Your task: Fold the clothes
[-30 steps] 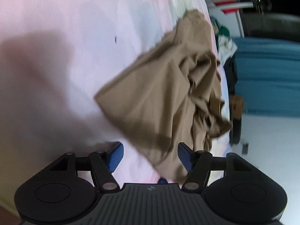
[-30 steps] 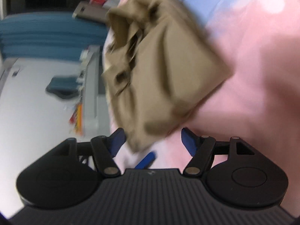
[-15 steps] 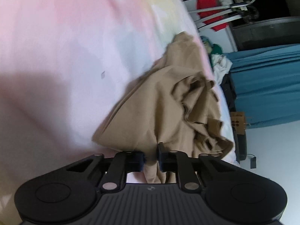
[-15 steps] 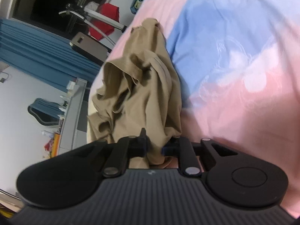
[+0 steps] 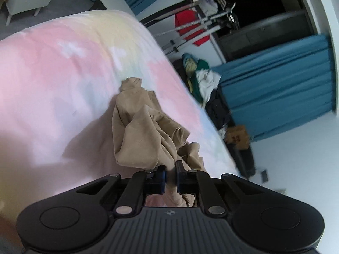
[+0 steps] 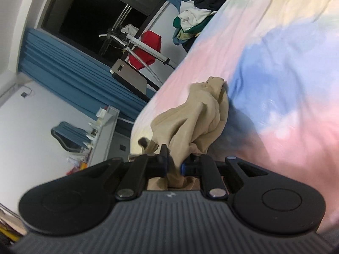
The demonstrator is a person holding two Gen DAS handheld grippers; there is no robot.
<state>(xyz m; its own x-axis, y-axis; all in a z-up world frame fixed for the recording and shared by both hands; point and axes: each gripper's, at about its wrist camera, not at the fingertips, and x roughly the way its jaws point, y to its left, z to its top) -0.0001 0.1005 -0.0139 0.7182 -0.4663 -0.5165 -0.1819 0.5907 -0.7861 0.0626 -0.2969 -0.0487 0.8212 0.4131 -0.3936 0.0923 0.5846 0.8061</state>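
Left black two-finger gripper (image 5: 171,176) clenched on a fold of the crumpled tan fabric garment (image 5: 146,135), low centre of the left wrist view; right black two-finger gripper (image 6: 174,166) likewise clamped on the same tan cloth (image 6: 197,118), low centre of the right wrist view. Garment bunched and drawn up from the pastel pink, blue and yellow bedsheet (image 5: 53,80), far tip touching it mid-frame. Beyond the bed edge: heap of green, white and dark clothes (image 5: 199,78) right of centre, red cloth on a metal rack (image 5: 191,25) upper centre, teal curtain (image 5: 279,89) at right.
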